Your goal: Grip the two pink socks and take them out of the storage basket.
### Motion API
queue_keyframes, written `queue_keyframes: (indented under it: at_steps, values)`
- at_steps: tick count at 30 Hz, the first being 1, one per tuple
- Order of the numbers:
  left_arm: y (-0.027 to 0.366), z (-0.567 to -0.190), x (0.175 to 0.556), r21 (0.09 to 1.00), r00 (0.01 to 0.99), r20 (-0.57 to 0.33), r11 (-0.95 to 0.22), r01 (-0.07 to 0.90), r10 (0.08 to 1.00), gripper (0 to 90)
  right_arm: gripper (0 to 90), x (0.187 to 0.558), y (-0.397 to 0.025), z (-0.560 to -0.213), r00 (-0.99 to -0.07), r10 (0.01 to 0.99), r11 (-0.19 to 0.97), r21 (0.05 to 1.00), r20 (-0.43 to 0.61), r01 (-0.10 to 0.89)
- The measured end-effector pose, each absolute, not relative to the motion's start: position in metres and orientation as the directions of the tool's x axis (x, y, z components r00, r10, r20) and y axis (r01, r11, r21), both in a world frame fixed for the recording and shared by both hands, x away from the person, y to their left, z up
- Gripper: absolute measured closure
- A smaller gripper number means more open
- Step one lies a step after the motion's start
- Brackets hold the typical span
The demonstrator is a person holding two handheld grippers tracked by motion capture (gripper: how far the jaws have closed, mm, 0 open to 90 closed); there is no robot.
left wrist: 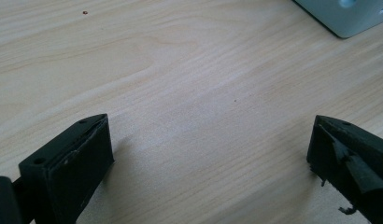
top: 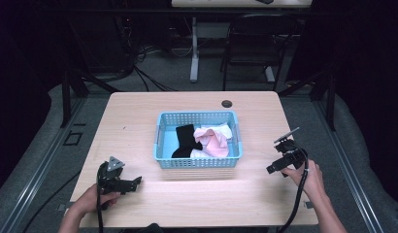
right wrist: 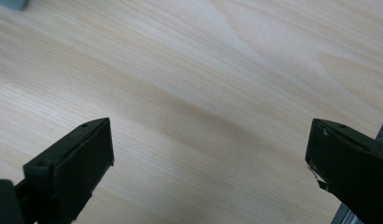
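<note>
A light blue plastic basket (top: 160, 141) stands in the middle of the wooden table (top: 134, 111). Inside it lie a black garment (top: 186, 141), a pink one (top: 214, 142) and a white one (top: 221, 130). My left gripper (top: 136, 183) rests low near the table's front left, open, with bare wood between its jaws; its own view catches a corner of the basket (left wrist: 348, 18) at the top right. My right gripper (top: 272, 168) hovers to the right of the basket, open and holding nothing, over bare wood (right wrist: 203, 93).
A dark cable hole (top: 227, 103) sits near the table's far edge. Beyond the table are a black chair (top: 255, 43), a desk leg (top: 194, 48) and floor cables. Bare wood lies in front of the basket and on both sides.
</note>
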State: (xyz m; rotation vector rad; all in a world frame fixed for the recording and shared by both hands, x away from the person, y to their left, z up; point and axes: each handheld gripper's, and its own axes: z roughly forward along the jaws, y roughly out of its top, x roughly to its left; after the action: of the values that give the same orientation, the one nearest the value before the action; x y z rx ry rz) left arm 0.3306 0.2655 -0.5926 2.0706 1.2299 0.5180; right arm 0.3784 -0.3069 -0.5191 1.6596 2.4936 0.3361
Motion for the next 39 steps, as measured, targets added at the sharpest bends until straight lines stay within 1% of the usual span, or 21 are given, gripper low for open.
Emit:
queue_keyframes:
  at_steps: [3,6,9,19,26,27,32,37,39]
  values:
    - [0.265,-0.593,0.331,0.714,0.478,-0.001,-0.334,0.615,0.878,0.0,0.1,0.378,-0.304,-0.514,-0.396,0.918,0.38,0.259,0.013,0.888]
    - [0.265,-0.593,0.33,0.714,0.478,-0.001,-0.334,0.615,0.878,0.0,0.1,0.376,-0.295,-0.501,-0.414,0.91,0.397,0.29,-0.001,0.871]
    - [0.265,-0.593,0.33,0.713,0.478,0.0,-0.334,0.616,0.879,0.0,0.0,0.376,-0.289,-0.492,-0.435,0.9,0.418,0.296,-0.009,0.859]
    - [0.265,-0.592,0.33,0.713,0.478,0.0,-0.336,0.616,0.878,0.0,0.0,0.38,-0.278,-0.47,-0.461,0.887,0.441,0.339,-0.025,0.831]
    - [0.265,-0.592,0.33,0.713,0.478,0.0,-0.335,0.616,0.878,0.0,0.0,0.386,-0.271,-0.46,-0.477,0.879,0.45,0.361,-0.015,0.817]
    - [0.265,-0.593,0.33,0.713,0.477,0.001,-0.335,0.616,0.879,0.0,0.0,0.387,-0.269,-0.458,-0.481,0.877,0.457,0.359,-0.026,0.814]
    - [0.265,-0.592,0.33,0.713,0.478,0.001,-0.336,0.616,0.878,0.0,0.0,0.392,-0.261,-0.448,-0.495,0.869,0.465,0.376,-0.018,0.802]
    - [0.265,-0.593,0.33,0.713,0.477,0.0,-0.335,0.616,0.879,0.0,0.0,0.401,-0.25,-0.434,-0.514,0.857,0.486,0.396,-0.041,0.779]
    - [0.265,-0.592,0.33,0.713,0.478,0.0,-0.336,0.616,0.878,0.0,0.0,0.402,-0.249,-0.432,-0.514,0.857,0.482,0.399,-0.031,0.78]
